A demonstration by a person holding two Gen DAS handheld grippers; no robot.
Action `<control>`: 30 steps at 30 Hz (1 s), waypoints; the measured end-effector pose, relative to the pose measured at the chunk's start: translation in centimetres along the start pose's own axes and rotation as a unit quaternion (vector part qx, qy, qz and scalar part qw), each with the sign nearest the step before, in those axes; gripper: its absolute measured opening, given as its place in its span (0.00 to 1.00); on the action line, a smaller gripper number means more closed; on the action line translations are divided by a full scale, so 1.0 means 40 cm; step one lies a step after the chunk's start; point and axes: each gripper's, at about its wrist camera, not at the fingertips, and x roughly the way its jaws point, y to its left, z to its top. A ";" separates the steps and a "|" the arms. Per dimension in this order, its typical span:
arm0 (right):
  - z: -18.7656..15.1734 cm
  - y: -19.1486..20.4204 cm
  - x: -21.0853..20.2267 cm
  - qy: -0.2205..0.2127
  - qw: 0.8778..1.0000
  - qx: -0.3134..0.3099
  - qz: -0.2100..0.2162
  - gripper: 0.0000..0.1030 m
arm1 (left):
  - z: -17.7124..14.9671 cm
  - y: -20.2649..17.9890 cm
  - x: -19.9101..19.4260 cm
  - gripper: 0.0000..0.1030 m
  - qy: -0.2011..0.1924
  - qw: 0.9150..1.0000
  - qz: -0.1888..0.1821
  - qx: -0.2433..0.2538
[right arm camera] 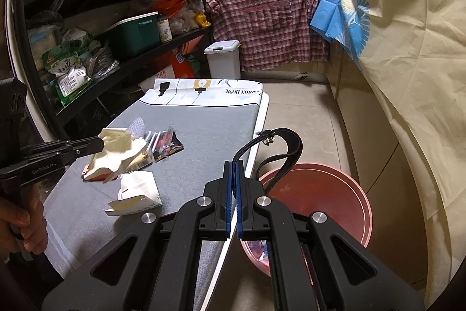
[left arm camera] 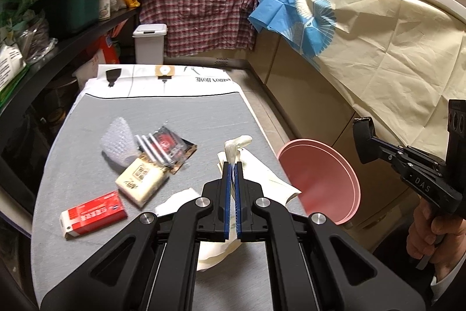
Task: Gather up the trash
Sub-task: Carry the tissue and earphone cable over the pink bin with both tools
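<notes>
We have both tools loaded. Our left gripper (left arm camera: pixel 232 165) is pinched shut on a crumpled cream paper wrapper (right arm camera: pixel 118 149), lifted clear of the grey-covered table (left arm camera: pixel 174 118). Our right gripper (right arm camera: pixel 232 165) is clamped on a frayed black strap (right arm camera: pixel 284 146), whose loop hangs over the pink basin (right arm camera: pixel 343 188) standing on the floor just right of the table's near edge.

Left on the table: a red-and-white carton (left arm camera: pixel 93 213), a cream packet (left arm camera: pixel 142 182), a dark snack wrapper (left arm camera: pixel 169 147), a piece of bubble wrap (left arm camera: pixel 118 140), and a torn white paper bag (right arm camera: pixel 137 191) near us.

Risks, as we judge them:
- The strap is springy and curls beyond the jaws; released while partly outside the rim, it could flop onto the floor.
- The wrapper is light and held by one corner, so it may slip or drift on release, landing short on the table edge.
- Carrying the left load rightward to the basin crosses the right tool's path; the two could knock together.
- Only the near part of the basin rim shows from the left view, so aim is uncertain.
</notes>
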 end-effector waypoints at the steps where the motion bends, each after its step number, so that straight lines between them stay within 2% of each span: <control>1: 0.001 -0.003 0.000 0.000 1.000 0.002 -0.001 0.03 | 0.003 -0.009 0.005 0.02 0.000 1.000 -0.001 0.002; 9: 0.002 -0.022 0.004 -0.002 1.000 0.016 -0.018 0.03 | 0.021 -0.048 0.028 0.02 0.002 1.000 -0.011 0.012; 22: 0.005 -0.067 0.005 -0.008 0.996 0.040 -0.078 0.03 | 0.040 -0.123 0.083 0.02 0.011 0.999 -0.029 0.028; 30: 0.006 -0.100 0.004 -0.010 0.994 0.055 -0.096 0.03 | 0.045 -0.170 0.119 0.02 0.019 0.998 -0.043 0.037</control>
